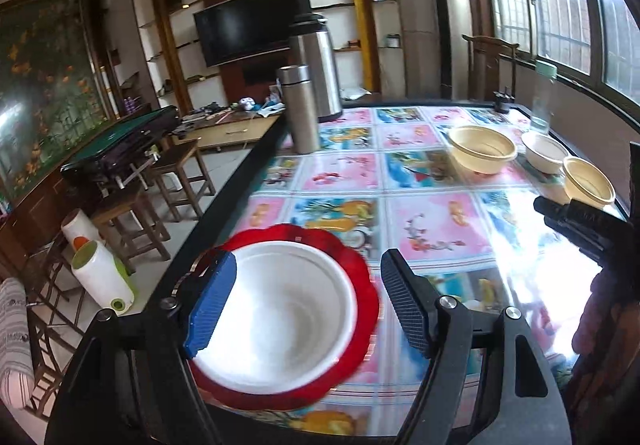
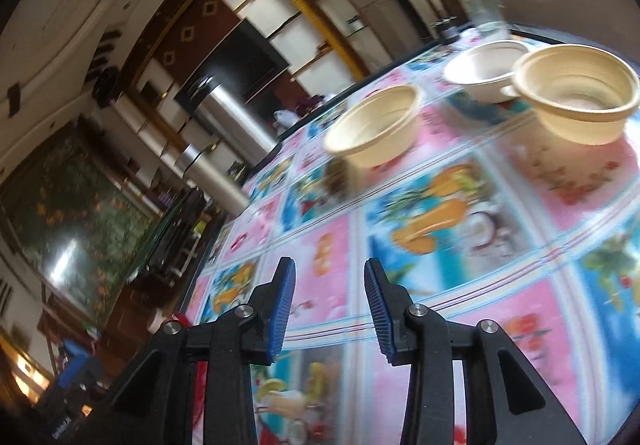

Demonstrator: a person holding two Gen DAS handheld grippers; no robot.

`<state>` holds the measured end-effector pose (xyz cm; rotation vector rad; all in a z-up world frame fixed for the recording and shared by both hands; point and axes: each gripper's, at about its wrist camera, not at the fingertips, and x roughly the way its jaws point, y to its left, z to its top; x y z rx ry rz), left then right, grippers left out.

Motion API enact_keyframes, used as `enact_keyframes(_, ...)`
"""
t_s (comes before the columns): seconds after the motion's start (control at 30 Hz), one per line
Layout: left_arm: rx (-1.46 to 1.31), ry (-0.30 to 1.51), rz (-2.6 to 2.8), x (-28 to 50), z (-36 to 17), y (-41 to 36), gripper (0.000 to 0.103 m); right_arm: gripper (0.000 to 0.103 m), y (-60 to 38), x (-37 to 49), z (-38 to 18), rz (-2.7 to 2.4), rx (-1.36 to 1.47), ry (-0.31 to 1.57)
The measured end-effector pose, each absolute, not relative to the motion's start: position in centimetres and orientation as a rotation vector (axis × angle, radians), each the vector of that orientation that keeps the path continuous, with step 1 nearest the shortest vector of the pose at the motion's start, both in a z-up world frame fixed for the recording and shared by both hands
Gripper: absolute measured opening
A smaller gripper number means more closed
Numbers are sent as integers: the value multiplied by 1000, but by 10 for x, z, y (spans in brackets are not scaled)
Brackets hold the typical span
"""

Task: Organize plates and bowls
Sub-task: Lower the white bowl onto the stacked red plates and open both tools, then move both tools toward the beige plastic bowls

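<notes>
White bowl (image 1: 276,325) upright, mouth up, nested in red scalloped plate (image 1: 304,241) at near left edge of picture-tiled table (image 1: 436,221); round, so no long axis. Left gripper (image 1: 308,305) spread wide around bowl, blue pad (image 1: 212,305) over its left rim, contact unclear. Right gripper (image 2: 330,309) partly open, empty, above table; three more bowls upright beyond: cream (image 2: 374,125), white (image 2: 486,71), cream (image 2: 578,93).
</notes>
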<state>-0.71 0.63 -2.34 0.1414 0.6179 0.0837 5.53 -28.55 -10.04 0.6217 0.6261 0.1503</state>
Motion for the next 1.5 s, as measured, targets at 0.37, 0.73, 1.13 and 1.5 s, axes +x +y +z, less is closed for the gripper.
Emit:
enact_keyframes(0.37,237,644,22,0,-26,-60,75,42,-347,40,-99,109,707,571)
enact_keyframes(0.73,357,658,-95,14,-29,-142,75,42,-415,19,-99,46,795,511)
enact_keyframes(1.13,227,902,-464,95,-29,-251,75,43,-539,-12,-92,-173,857,450)
enact_keyframes(1.5,-122,941,-447,170,-13,-299,75,54,-596,97,-42,-187,963,418)
